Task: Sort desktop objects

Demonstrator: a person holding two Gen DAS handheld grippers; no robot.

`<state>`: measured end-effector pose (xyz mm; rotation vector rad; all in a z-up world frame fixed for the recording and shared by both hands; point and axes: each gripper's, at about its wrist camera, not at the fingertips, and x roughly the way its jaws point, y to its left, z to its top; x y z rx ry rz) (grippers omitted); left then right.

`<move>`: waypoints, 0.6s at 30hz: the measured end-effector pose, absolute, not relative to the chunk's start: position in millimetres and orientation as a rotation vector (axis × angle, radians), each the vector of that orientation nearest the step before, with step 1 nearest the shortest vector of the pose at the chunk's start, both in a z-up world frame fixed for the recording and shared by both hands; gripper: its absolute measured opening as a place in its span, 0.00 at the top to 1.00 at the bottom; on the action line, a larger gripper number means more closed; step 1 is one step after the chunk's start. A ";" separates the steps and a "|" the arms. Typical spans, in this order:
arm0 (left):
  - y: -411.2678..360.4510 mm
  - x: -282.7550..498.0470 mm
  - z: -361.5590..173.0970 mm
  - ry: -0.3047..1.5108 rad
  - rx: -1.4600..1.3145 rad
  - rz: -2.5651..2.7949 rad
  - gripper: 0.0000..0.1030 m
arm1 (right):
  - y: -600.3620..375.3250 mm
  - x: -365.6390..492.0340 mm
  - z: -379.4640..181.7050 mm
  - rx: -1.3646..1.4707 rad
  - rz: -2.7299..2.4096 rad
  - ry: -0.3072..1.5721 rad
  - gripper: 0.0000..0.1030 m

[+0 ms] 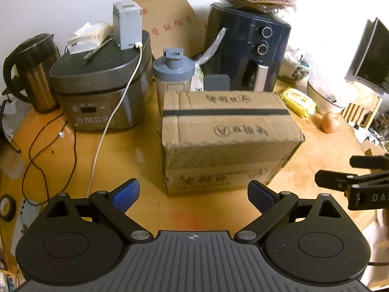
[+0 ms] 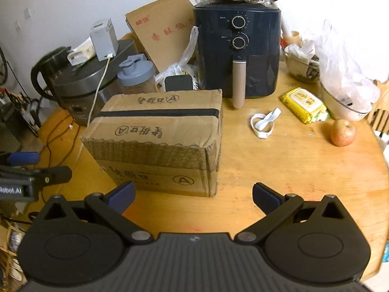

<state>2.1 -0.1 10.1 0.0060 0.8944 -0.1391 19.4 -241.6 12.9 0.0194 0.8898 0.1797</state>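
Both tongs, left (image 1: 193, 196) and right (image 2: 193, 197), gape wide, empty.

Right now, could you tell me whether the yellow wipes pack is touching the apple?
Apart. The right wrist view shows bare table between the yellow wipes pack and the apple.

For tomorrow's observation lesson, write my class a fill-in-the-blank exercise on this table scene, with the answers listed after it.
1. A strip of ____ tape runs across the top of the box.
2. The air fryer has ____ round dials.
3. The white cable plugs into the grey charger on the ____ cooker.
4. The jaws of both grippers, left and right, stand ____.

Answers: black; two; rice; open
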 end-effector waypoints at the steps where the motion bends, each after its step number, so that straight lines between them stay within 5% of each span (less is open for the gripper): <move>1: -1.1 -0.6 9.0 0.897 0.006 -0.133 0.05 | -239.8 17.4 13.9 0.009 0.173 0.891 0.00; 18: -12.6 -21.0 2.1 0.909 -0.003 -0.108 0.05 | -226.3 -6.7 11.5 -0.080 0.133 0.908 0.00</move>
